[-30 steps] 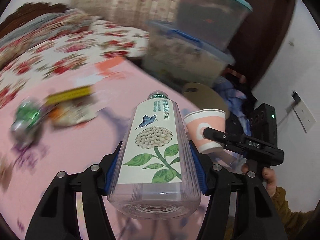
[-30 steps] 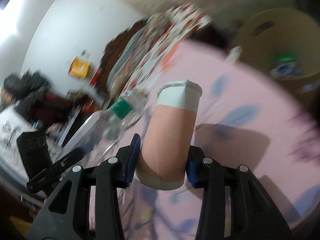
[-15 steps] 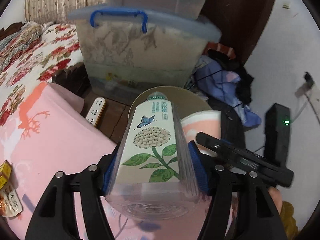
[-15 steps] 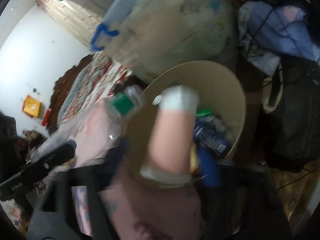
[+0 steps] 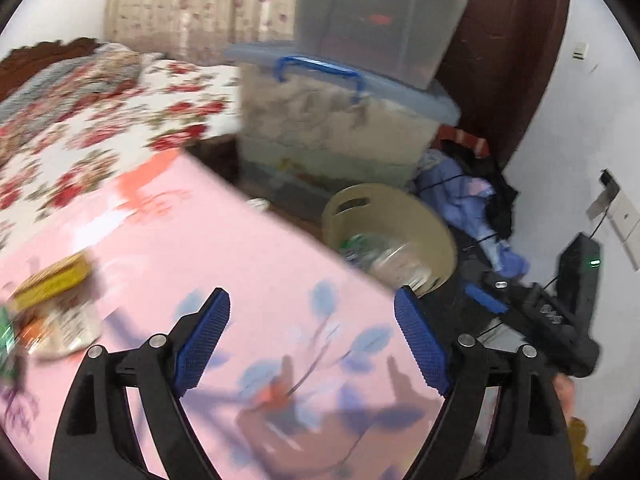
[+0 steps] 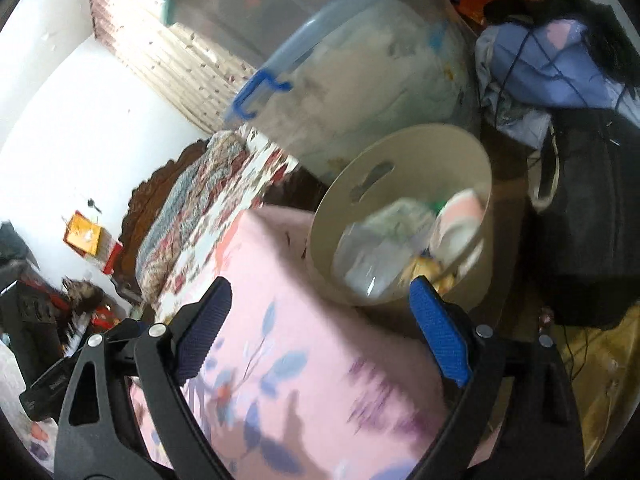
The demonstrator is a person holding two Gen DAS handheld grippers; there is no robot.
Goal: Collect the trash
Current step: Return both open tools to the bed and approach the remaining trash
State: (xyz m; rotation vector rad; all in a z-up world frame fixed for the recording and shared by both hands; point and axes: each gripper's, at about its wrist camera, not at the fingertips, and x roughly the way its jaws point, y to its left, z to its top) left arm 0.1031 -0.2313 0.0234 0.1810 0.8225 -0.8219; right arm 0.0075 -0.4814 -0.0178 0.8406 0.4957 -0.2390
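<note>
A clear plastic bottle (image 6: 376,252) and a pink-and-white paper cup (image 6: 460,224) lie blurred inside the round beige waste bin (image 6: 404,152), which stands on the floor just beside the pink leaf-patterned bed sheet (image 5: 224,264). The left gripper (image 5: 312,332) is over the sheet, its blue-padded jaws opening with nothing between them. The right gripper (image 6: 320,320) is spread wide and empty near the bin, while more wrappers (image 5: 52,288) lie on the sheet.
</note>
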